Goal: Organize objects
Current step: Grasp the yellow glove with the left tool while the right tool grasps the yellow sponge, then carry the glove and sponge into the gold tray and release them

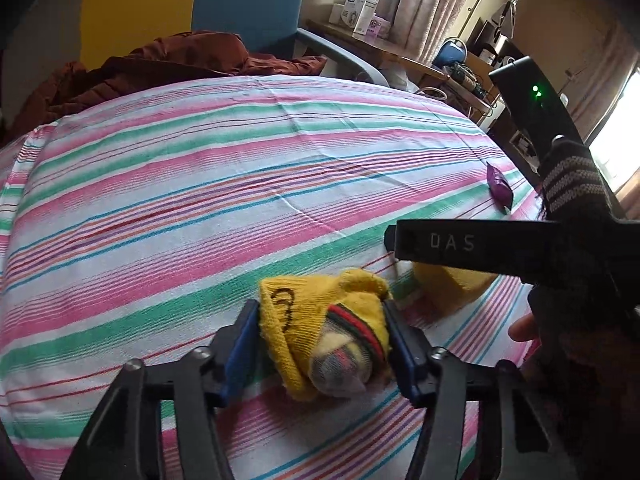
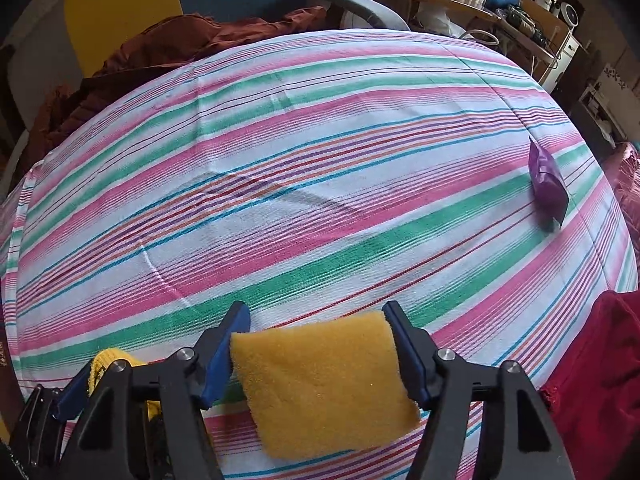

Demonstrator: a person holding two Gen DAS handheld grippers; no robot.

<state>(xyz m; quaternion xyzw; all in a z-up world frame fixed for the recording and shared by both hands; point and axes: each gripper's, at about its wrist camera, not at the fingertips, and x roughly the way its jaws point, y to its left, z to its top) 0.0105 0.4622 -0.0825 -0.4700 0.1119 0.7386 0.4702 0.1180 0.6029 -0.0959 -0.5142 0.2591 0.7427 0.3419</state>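
My left gripper [image 1: 320,320] is shut on a rolled yellow sock [image 1: 324,332] with a red-green band, held just over the striped cloth [image 1: 200,184]. My right gripper [image 2: 316,324] is shut on a yellow sponge [image 2: 320,380] close to the cloth. In the left wrist view the right gripper's black body [image 1: 500,244] sits to the right, with the sponge [image 1: 448,288] under it. The sock's edge [image 2: 106,360] shows at the lower left of the right wrist view. A small purple packet [image 2: 546,180] lies at the cloth's right side, and it also shows in the left wrist view [image 1: 500,188].
A brown crumpled garment [image 1: 152,68] lies at the far edge by a blue chair [image 1: 248,4]. A wooden shelf with boxes [image 1: 360,12] and devices stands at the back right. A red cloth [image 2: 600,368] lies at the right edge.
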